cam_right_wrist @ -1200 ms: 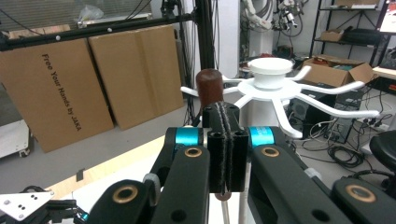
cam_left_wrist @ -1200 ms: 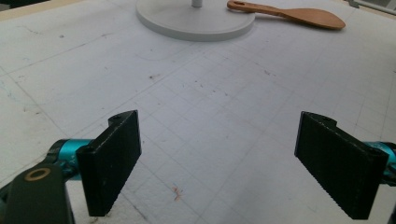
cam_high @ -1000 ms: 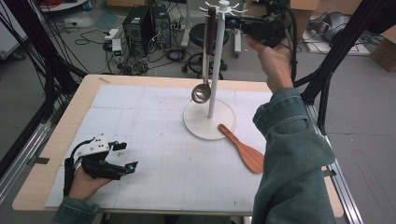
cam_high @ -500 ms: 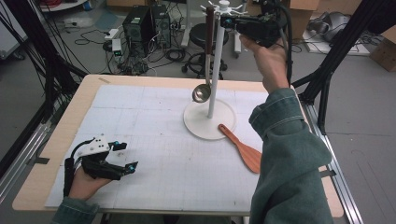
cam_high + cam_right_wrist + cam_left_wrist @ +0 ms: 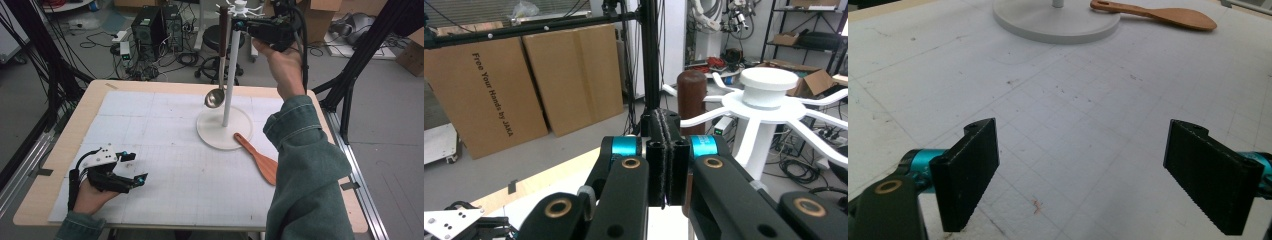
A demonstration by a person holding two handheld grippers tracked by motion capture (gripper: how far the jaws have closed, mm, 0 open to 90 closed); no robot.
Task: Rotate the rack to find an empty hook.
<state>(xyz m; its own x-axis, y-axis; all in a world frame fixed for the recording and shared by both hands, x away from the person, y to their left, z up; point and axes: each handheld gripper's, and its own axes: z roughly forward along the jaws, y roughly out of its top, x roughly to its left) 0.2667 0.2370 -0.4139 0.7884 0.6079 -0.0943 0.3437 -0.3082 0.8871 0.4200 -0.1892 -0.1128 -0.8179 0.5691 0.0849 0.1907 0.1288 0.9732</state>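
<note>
my right hand-held gripper (image 5: 239, 23) is up at the rack's (image 5: 233, 75) top, jaws pressed together with nothing between them, beside the hanging ladle (image 5: 220, 55). i judge the wooden spatula (image 5: 258, 159) on the desk (image 5: 65, 145) comes next. left hand-held gripper (image 5: 132, 167) rests spread, empty.

Grey floor (image 5: 380, 125) – cables, stool (image 5: 212, 62), cardboard boxes (image 5: 499, 85) behind.
</note>
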